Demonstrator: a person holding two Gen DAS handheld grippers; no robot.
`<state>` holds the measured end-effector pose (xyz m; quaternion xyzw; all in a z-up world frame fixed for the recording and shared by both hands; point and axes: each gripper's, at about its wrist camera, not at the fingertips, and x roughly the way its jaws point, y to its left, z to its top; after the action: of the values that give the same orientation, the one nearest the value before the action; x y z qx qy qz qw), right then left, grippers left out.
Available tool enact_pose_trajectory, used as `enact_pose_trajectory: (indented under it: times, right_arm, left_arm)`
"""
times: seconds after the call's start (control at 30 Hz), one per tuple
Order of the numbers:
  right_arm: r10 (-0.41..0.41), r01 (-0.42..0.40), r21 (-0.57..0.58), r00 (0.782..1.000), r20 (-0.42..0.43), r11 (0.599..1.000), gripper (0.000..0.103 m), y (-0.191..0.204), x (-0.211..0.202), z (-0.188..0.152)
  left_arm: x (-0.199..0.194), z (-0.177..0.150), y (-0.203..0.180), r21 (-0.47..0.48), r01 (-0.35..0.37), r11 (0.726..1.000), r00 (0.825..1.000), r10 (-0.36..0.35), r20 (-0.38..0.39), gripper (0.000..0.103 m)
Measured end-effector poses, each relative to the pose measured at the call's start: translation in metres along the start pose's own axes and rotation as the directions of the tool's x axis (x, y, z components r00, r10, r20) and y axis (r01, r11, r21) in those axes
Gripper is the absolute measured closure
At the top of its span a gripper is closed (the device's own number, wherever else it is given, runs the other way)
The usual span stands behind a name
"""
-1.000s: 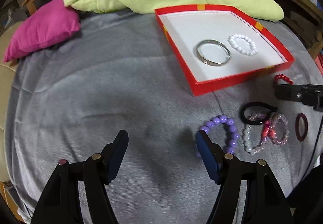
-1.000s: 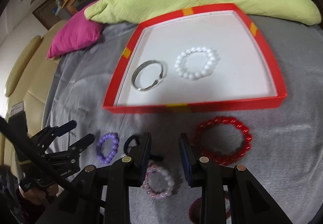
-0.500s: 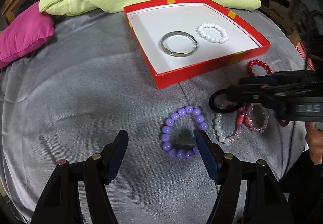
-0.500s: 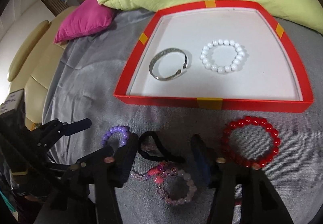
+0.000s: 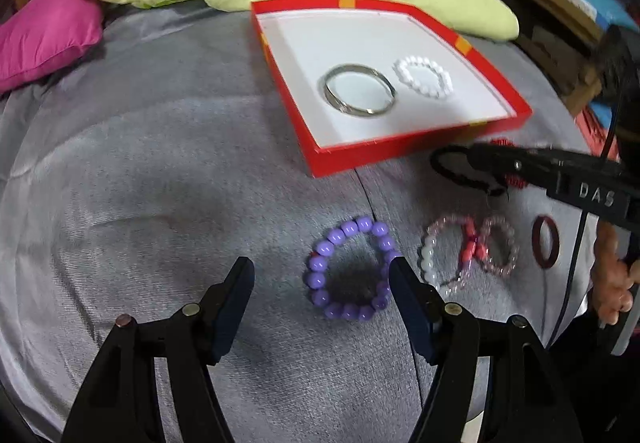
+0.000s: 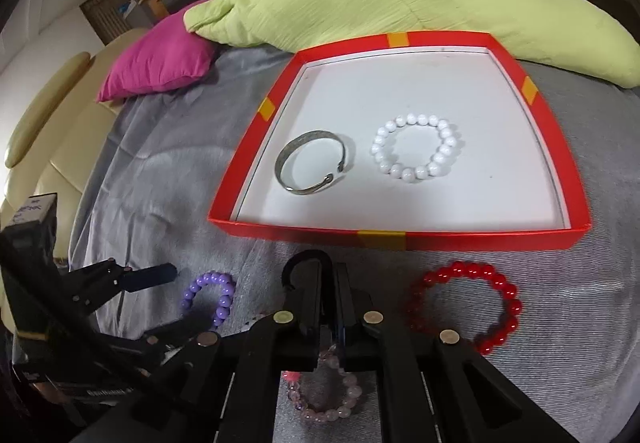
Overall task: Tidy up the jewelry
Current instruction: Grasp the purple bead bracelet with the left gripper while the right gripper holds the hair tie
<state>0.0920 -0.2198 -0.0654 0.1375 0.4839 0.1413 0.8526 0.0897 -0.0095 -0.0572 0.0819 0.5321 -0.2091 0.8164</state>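
Lifting the black band (image 6: 306, 263) calls for a straight rise: the right gripper (image 6: 328, 283) has just closed its jaws on it, just before the box (image 6: 384, 235). Clear the wall, then release beside the bangle (image 6: 314, 167). The left gripper (image 5: 320, 279) hangs with jaws apart over the purple bracelet (image 5: 352, 271).

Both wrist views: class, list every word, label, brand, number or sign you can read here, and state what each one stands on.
"DAS": pale raised letters on the side of the right gripper, seen in the left wrist view.
Handwriting on the pale label atop the left gripper's body: too small and blurred to read.
Pale print low on that body's side: blurred, unreadable.
The red box bears only plain orange patches, no text.
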Motion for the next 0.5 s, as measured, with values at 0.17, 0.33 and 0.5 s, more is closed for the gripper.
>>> enact_pose_trajectory:
  times: [0.17, 0.33, 0.5]
  right_arm:
    - [0.003, -0.003, 0.017, 1.000, 0.014, 1.000, 0.097, -0.005, -0.003, 0.002]
    - [0.011, -0.011, 0.023, 1.000, 0.025, 1.000, 0.097, -0.007, -0.007, 0.003]
    - [0.022, -0.023, 0.023, 0.998, 0.060, 0.999, 0.097, -0.009, -0.015, 0.003]
  left_arm:
    - [0.005, 0.002, 0.000, 0.012, -0.002, 1.000, 1.000, 0.003, -0.012, 0.047]
    - [0.007, 0.007, 0.003, 0.016, -0.014, 1.000, 1.000, 0.014, -0.002, 0.073]
    - [0.007, 0.004, -0.001, 0.049, -0.038, 0.998, 0.999, 0.037, 0.015, 0.092]
